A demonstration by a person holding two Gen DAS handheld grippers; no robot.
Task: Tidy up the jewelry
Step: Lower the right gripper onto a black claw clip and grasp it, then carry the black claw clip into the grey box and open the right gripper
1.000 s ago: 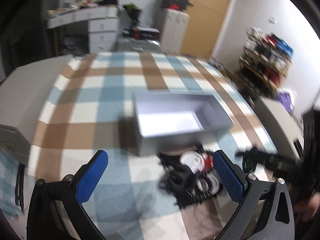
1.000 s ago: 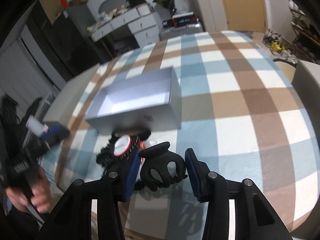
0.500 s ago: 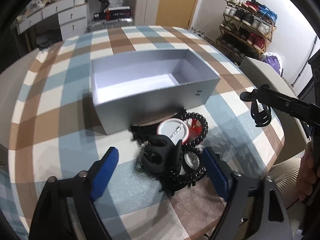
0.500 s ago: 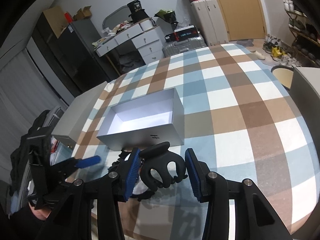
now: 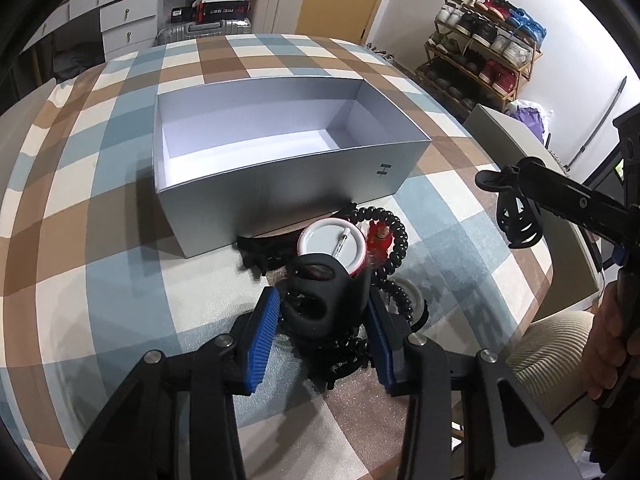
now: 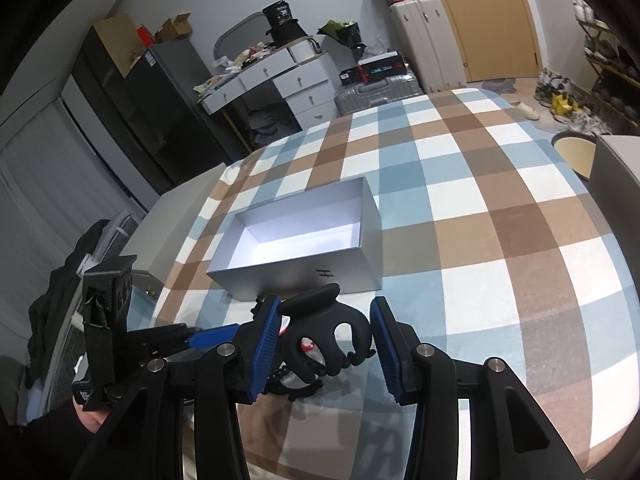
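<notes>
Where the checked tablecloth (image 5: 100, 216) covers the round table, an open silver box (image 5: 280, 184) sits near the middle, its white interior bare. Just in front of its near wall lies a heap of jewelry: a black beaded bracelet (image 5: 394, 240), a round white pin badge (image 5: 332, 242) and a small red charm (image 5: 378, 238), crowded together and touching. The left gripper (image 5: 322, 326) sits over this heap, blue pads closed onto a black claw hair clip (image 5: 320, 300) that hides part of the pile. The right gripper (image 6: 324, 338) holds a second black claw clip (image 6: 324, 332) pinched between its pads, above the table to the right of the heap.
</notes>
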